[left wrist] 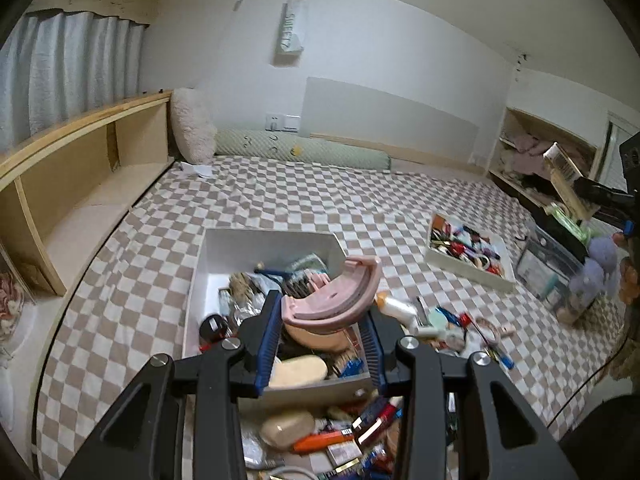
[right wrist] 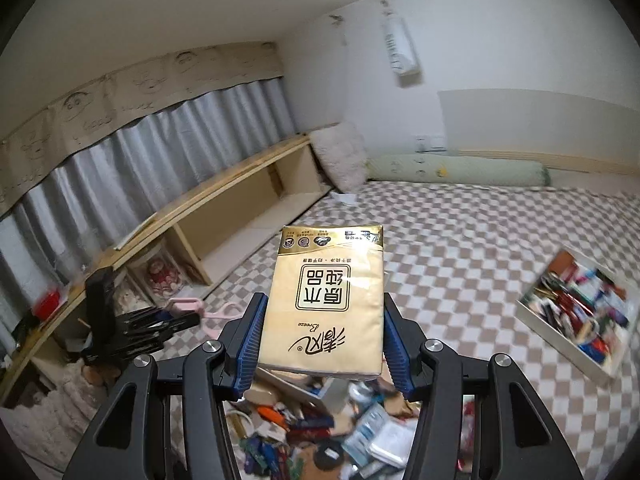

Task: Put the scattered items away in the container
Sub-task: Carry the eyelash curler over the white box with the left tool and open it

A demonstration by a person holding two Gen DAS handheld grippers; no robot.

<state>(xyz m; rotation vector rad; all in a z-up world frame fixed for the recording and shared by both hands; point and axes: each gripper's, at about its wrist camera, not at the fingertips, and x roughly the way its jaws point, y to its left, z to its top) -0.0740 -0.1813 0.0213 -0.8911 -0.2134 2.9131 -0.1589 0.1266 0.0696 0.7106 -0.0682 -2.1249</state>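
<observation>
Wooden shelves [left wrist: 80, 168] ran along the far left wall, beside a bed [left wrist: 280, 200] with a brown and white checked sheet. On the bed, near the middle, sat the white box [left wrist: 264, 248] that the loose things were meant to go into. It already held a lot of small things.

Just above the near end of that box, the left claw [left wrist: 320, 340] held a pink curved plastic thing [left wrist: 340, 296]. Its blue pads pressed on both sides, so the claw was narrow and gripping. A pile of scattered items [left wrist: 320, 436] lay on the bed nearer than the box, under the claw.

Farther right on the bed lay a flat white tray [left wrist: 468, 256] full of small bright bits, well apart from the box.

On the right side, the right claw [right wrist: 320, 340] held a yellow tissue pack [right wrist: 328, 300] up in the air, above the pile. The pads squeezed its two long edges, and the pack stuck out forward past the fingers.

I think the step was to carry both things over to the box and drop them in. To do it well, each claw should stay tight until it hangs right over a bare spot in the box. The far left corner looked emptiest. The tissue pack was soft, so it could slip or bend; it should go in low and flat. The pink thing should come down before the pads let go, so it does not bounce out.
</observation>
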